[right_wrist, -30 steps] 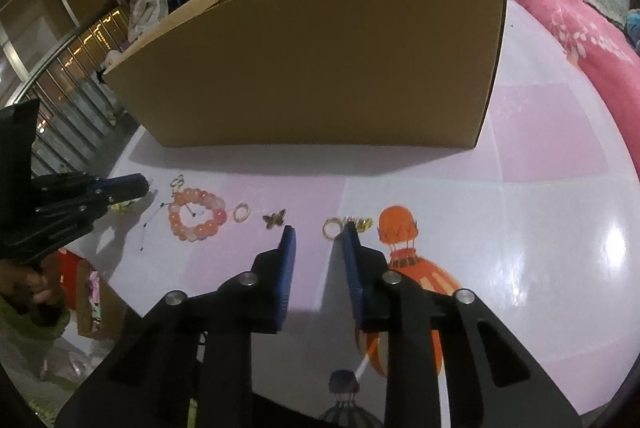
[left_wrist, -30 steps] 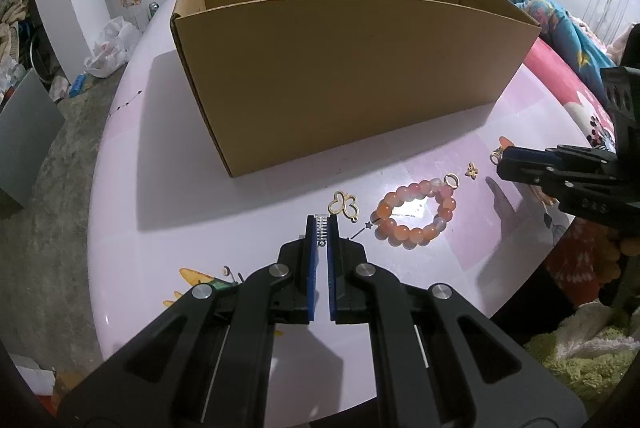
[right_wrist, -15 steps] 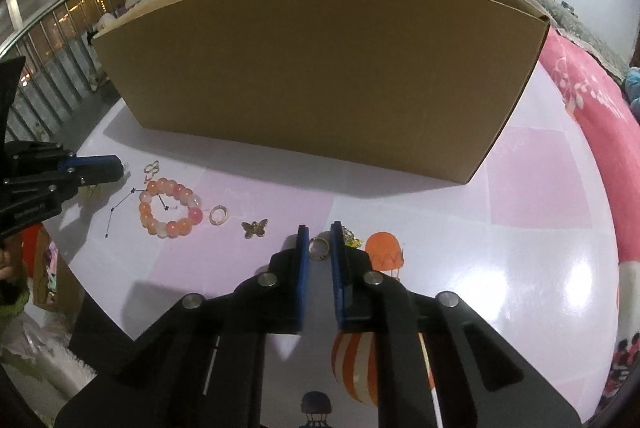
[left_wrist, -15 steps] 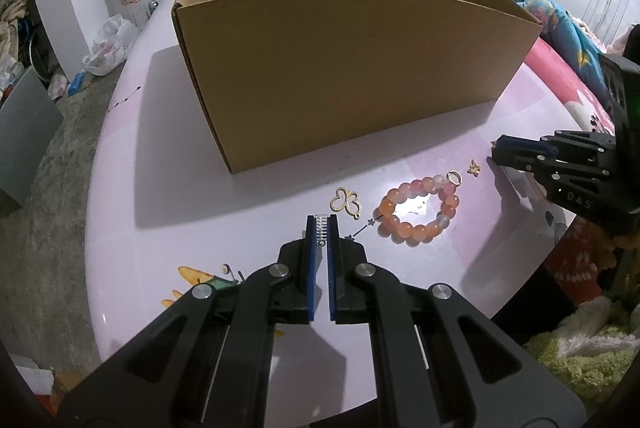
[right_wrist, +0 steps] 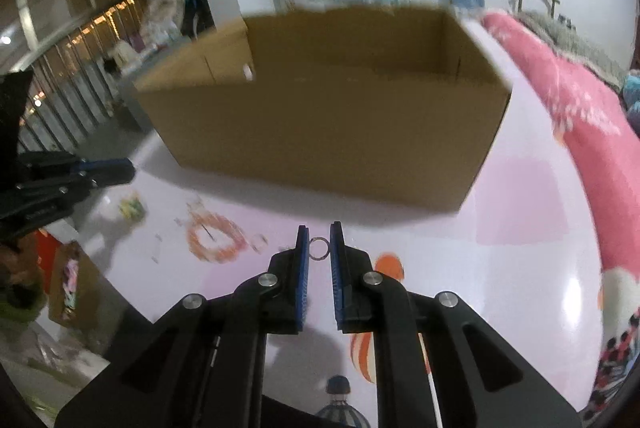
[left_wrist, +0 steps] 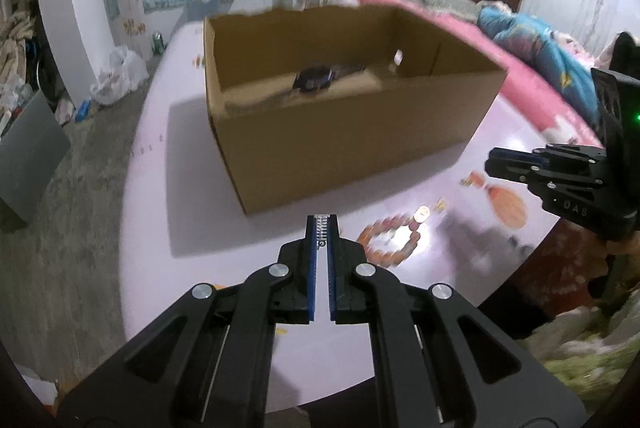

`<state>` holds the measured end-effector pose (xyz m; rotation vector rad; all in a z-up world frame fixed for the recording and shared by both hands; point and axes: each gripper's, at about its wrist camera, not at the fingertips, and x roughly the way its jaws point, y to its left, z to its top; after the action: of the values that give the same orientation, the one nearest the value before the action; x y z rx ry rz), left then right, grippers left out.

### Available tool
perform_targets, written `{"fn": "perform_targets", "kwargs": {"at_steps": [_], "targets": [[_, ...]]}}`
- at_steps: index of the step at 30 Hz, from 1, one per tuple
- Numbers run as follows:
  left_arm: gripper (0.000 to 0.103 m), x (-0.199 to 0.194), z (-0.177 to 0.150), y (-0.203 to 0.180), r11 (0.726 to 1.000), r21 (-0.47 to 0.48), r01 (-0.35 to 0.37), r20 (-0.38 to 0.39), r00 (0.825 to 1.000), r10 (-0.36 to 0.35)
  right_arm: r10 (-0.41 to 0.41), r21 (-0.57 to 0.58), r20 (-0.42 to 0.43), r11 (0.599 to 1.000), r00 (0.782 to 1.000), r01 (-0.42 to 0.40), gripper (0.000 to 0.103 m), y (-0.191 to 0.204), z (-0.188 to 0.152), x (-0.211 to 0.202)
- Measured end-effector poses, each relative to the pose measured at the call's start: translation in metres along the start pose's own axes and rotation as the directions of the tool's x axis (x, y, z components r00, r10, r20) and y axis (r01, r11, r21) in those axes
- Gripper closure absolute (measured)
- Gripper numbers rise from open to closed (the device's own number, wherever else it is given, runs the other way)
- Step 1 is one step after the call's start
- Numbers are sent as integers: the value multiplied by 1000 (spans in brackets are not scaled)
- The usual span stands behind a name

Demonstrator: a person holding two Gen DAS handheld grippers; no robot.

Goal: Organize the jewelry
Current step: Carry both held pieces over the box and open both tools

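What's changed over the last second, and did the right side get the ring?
Yes: the right gripper has just closed its jaws on the ring and lifted it. The left gripper rose too, keeping its silver clip. Bead bracelet and box stayed put.

Left tool (left_wrist: pixel 321 228) is clamped nearly closed; right tool (right_wrist: pixel 319 242) pinches tight, both angled downward.

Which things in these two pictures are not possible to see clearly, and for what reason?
- Left wrist view: the dark object inside the cardboard box is blurred and partly hidden by the front wall.
- Left wrist view: the silver piece in the left gripper is mostly hidden between the pads.
- Right wrist view: the bead bracelet and small pieces beside it are motion-blurred.
- Right wrist view: the box floor is hidden by its wall.
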<state>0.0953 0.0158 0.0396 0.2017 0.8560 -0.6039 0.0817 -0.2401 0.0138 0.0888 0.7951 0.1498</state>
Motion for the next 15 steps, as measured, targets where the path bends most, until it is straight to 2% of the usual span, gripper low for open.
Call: {"fn": "perform_targets", "kwargs": {"at_steps": [4,8,11,13,15], "targets": [[99,-25,29,-6,998,17,57,81,995,-58,37,-31,112,999,993,-34,92,-3,36,-23],[99,-31,68,-15,994,74,83,161,983,-94,91,-33,149,996,985,-87,92,-9,76,-14],[99,-5,96,-16,993,88,79,154,984,-92,126,-6,109,992,986,-126,92,-18,100,10],[99,25,114,-13,995,66,72,104,991,-79,146,37,35,988,989,-148,92,-28,117,36],[99,53,127,-9,995,39,93,44,995,-95,149,59,-26,987,989,-147,92,-31,125,60]]}}
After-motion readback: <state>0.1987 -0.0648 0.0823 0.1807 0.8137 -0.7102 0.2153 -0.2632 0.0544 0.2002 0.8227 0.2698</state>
